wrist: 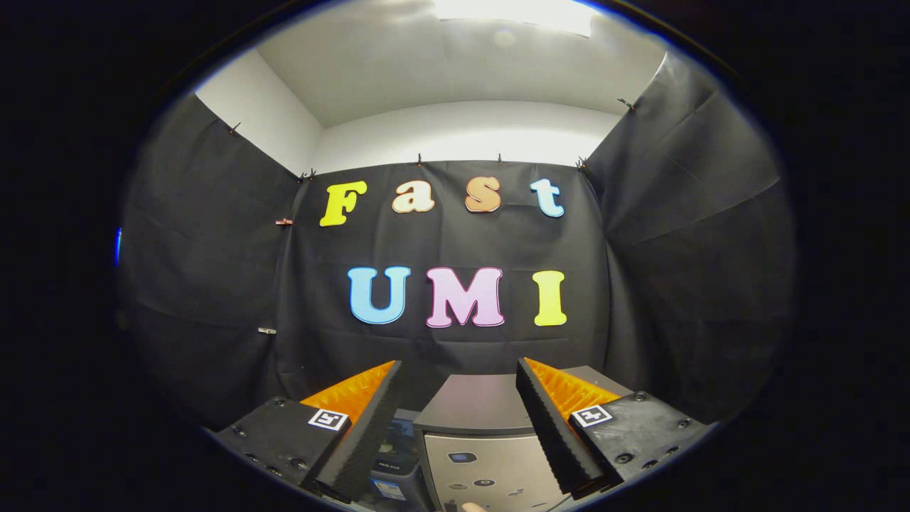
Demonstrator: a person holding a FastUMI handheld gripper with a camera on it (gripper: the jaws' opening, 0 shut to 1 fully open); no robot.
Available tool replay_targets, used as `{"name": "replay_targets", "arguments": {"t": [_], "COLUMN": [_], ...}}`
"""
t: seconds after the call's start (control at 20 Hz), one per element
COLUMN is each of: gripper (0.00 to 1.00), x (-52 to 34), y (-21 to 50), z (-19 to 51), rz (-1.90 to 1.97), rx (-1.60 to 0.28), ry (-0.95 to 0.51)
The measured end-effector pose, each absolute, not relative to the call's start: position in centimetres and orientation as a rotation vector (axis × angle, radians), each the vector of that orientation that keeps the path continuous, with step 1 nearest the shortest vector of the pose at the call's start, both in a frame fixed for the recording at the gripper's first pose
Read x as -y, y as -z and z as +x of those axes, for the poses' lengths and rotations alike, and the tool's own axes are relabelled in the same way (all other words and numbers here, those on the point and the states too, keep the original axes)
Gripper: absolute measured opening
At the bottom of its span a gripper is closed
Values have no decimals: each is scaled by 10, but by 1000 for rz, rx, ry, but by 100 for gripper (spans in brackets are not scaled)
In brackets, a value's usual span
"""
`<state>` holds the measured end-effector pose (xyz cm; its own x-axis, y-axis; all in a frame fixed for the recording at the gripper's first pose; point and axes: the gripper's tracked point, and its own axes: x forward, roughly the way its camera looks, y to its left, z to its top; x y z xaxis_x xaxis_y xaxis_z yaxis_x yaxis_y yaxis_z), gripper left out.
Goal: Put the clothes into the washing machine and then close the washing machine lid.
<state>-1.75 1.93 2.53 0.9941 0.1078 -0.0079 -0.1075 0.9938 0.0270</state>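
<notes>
Black ribbed fingers of the gripper are held spread wide, nothing grasped; open room lies between them. Just ahead, between the fingers, the grey washing machine is seen, lid edge level, front panel below. Black cloth wall is seen behind. Clothes cannot be made out.
</notes>
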Motion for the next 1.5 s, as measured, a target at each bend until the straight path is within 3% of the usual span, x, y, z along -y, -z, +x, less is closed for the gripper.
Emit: {"name": "replay_targets", "arguments": {"t": [1.5], "gripper": [98], "x": [-23], "y": [-30], "z": [-25], "rz": [14], "rx": [14], "ry": [-122]}}
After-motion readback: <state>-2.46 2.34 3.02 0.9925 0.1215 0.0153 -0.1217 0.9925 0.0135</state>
